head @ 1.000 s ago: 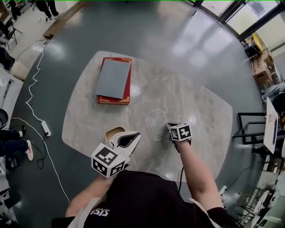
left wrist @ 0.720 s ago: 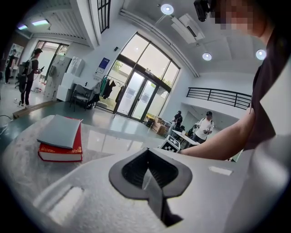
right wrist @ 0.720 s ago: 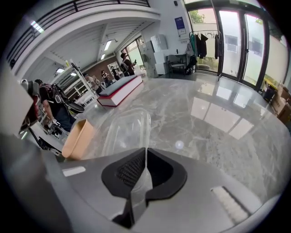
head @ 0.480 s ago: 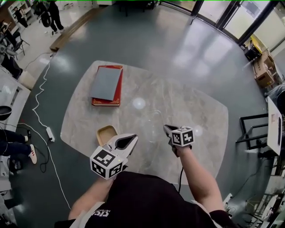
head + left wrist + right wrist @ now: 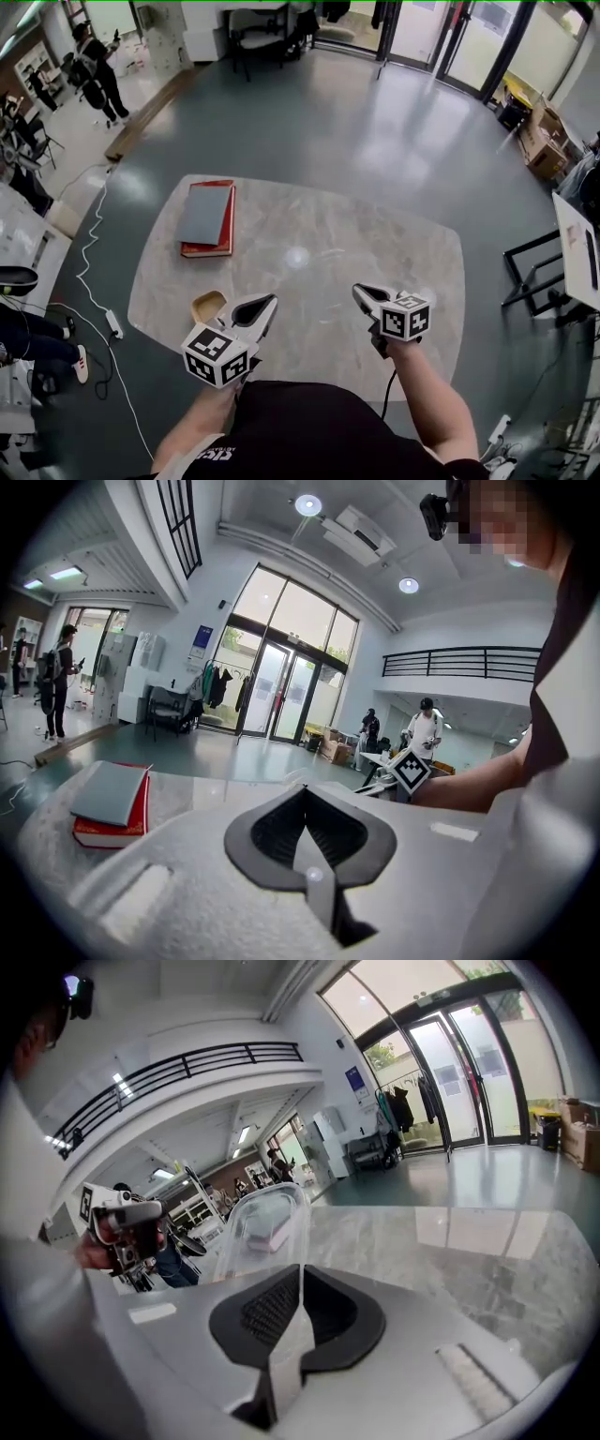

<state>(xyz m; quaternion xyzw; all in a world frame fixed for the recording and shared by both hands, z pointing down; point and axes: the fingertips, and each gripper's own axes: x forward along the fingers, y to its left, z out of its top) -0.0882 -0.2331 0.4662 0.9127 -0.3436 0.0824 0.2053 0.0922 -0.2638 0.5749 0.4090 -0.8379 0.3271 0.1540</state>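
Head view: a marble desk (image 5: pixel 375 244) on a grey floor (image 5: pixel 309 112), books (image 5: pixel 206 217) far left, a tan bowl (image 5: pixel 207 307) beside the left tool (image 5: pixel 265 301). The right tool's (image 5: pixel 360 292) load is too clear to make out.

Left gripper view: the left tool is clenched and empty.

Right gripper view: the right tool pinches a clear tub (image 5: pixel 262 1232) upright over the desk, its lower edge hidden.

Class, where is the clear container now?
In the right gripper view, the clear container sticks up from the right gripper, pinched between its jaws, over the table.
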